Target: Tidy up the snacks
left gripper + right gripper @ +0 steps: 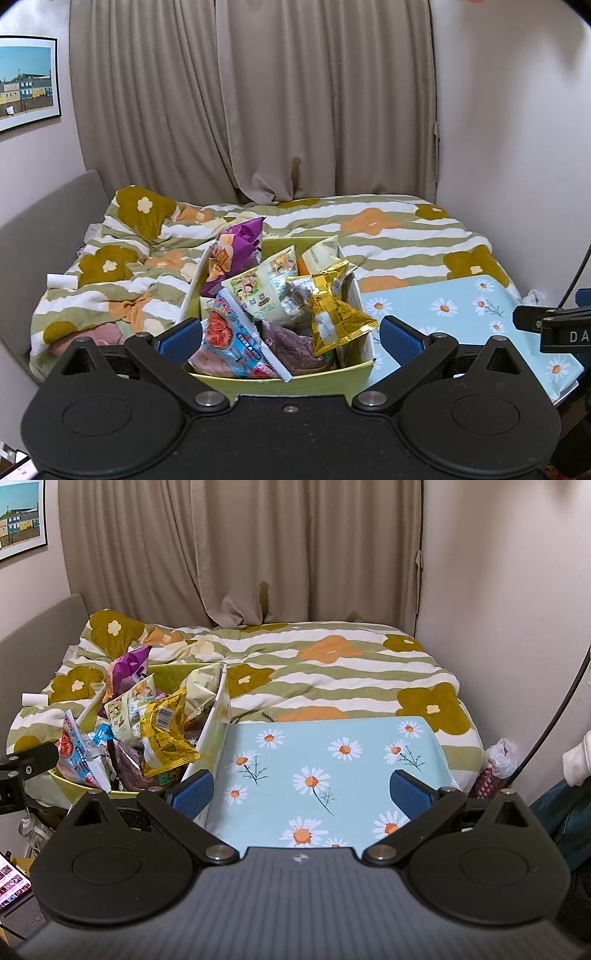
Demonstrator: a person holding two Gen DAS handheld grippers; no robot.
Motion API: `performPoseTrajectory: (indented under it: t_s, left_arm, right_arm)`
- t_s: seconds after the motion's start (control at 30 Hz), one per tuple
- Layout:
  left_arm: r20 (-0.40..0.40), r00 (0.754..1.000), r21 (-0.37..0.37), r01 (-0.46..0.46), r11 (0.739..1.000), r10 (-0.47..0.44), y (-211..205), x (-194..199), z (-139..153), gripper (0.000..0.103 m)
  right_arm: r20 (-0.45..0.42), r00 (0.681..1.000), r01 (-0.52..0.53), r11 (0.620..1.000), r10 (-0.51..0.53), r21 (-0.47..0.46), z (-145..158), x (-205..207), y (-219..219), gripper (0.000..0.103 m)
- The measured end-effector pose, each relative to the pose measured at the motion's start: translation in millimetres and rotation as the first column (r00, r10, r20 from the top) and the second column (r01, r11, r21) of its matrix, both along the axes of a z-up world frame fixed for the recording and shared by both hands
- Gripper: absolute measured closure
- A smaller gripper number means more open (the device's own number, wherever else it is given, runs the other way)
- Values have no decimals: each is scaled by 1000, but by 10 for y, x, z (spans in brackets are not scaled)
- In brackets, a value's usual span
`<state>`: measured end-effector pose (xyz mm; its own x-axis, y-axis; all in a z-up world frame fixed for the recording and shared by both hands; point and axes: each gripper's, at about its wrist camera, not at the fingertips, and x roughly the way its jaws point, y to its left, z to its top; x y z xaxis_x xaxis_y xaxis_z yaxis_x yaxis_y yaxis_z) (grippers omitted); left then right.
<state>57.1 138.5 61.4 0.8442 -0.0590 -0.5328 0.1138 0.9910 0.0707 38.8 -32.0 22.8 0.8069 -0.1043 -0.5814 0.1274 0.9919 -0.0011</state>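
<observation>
A yellow-green cardboard box (pixel 295 380) sits on the near left part of the bed, its flaps standing up, and the crinkly snack packets are heaped inside it rather than laid out. A purple foil bag (pixel 238 251) pokes up at the far side, a pale green packet with cartoon faces (pixel 264 291) lies across the middle, a gold foil pouch (pixel 334 314) leans over the right wall, and a blue and red packet (pixel 231 338) hangs over the near edge. Piled that high, the top ones look ready to slide off.

Touching the box's right side is a flat light-blue board printed with daisies (pixel 317 768). It is bare, which to my eye makes it the obvious place for sorting, with open room out to its right and far edges. The heap would fit snacks waiting to be laid out, or snacks gathered back in.

The left gripper (pixel 291 334) is held in front of the box, its blue pads spread wide and holding nothing. The right gripper (pixel 301 794) hangs over the near edge of the board, fingers equally wide apart and empty. The flowered striped quilt (pixel 332 672) behind is soft and rumpled, a poor place to set anything.
</observation>
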Motion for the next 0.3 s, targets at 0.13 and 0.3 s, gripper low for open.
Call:
performPoseTrajectory:
  t_s: [0.13,0.3]
  left_arm:
    - [-4,1000,-17,0,1000,-1,18,19,-10,0]
    - [-8,1000,-22,-2,1000,2,41,55,-32,0]
  right_arm:
    - [-3,1000,2,1000,-2,2,-22,19,-19,0]
    - [-7,1000,4,1000,-4,3,-44,46,-23,0]
